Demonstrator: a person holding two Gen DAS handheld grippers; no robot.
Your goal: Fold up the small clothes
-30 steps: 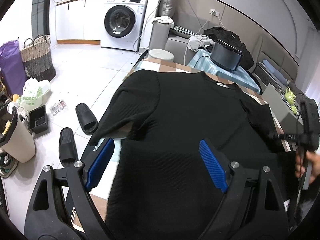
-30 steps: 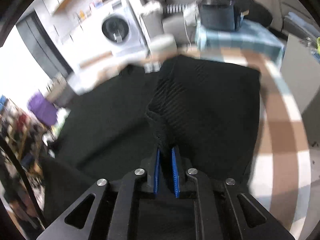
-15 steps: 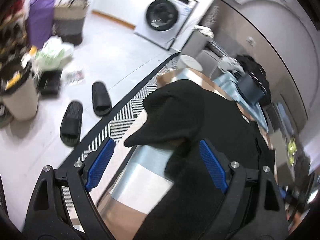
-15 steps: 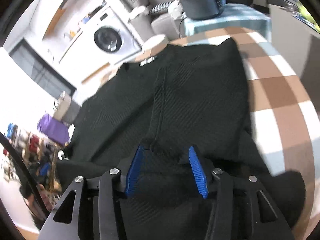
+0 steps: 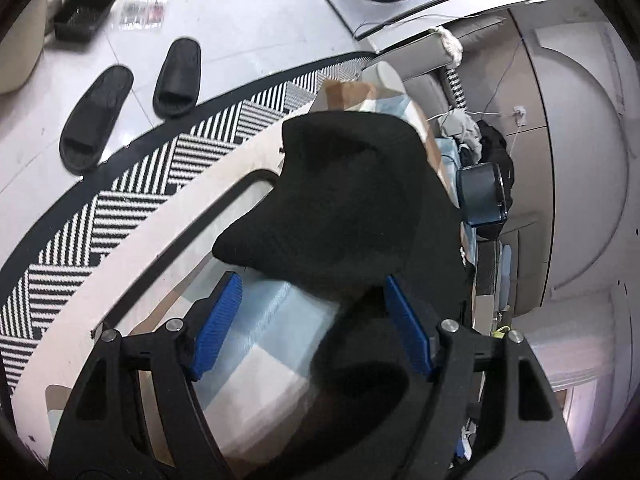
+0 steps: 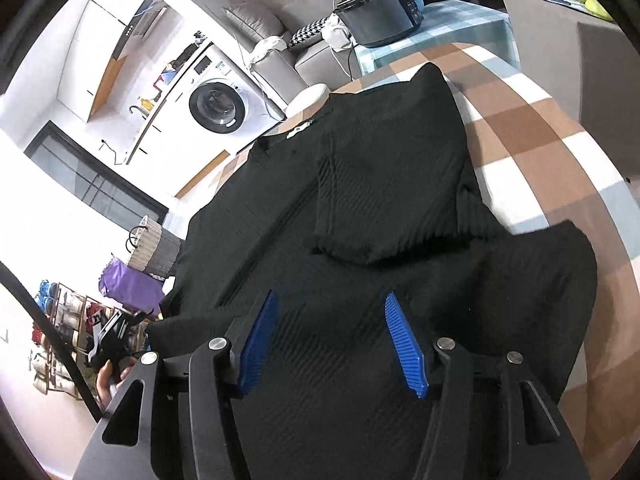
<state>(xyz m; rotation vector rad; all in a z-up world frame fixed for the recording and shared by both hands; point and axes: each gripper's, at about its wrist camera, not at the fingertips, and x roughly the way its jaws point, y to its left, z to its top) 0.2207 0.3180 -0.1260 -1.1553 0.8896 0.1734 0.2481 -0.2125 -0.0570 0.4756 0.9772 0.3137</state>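
A black knit sweater (image 6: 280, 200) lies flat on the checked table (image 6: 540, 140). Its right sleeve (image 6: 384, 200) is folded over the body. My right gripper (image 6: 332, 340) hovers over the lower body with its jaws opening and nothing pinched between them. In the left wrist view the sweater's left sleeve (image 5: 344, 200) hangs toward the table edge (image 5: 168, 232). My left gripper (image 5: 312, 320) is right behind the sleeve's cuff. Its jaws are closing, with a fold of black cloth by the right pad (image 5: 408, 336), and the pads do not press on it. A hand holds the left gripper (image 6: 116, 336) at the far left of the right wrist view.
Two black slippers (image 5: 96, 116) and a striped rug (image 5: 140, 176) lie on the floor left of the table. Behind the table stand a dark cooker (image 6: 380, 16) on a blue cloth and a washing machine (image 6: 216, 108), with a woven basket (image 6: 152, 248) at the left.
My right gripper let go of the right sleeve, which now lies folded on the body, and drew back. My left gripper rolled and dropped to the left sleeve at the table edge.
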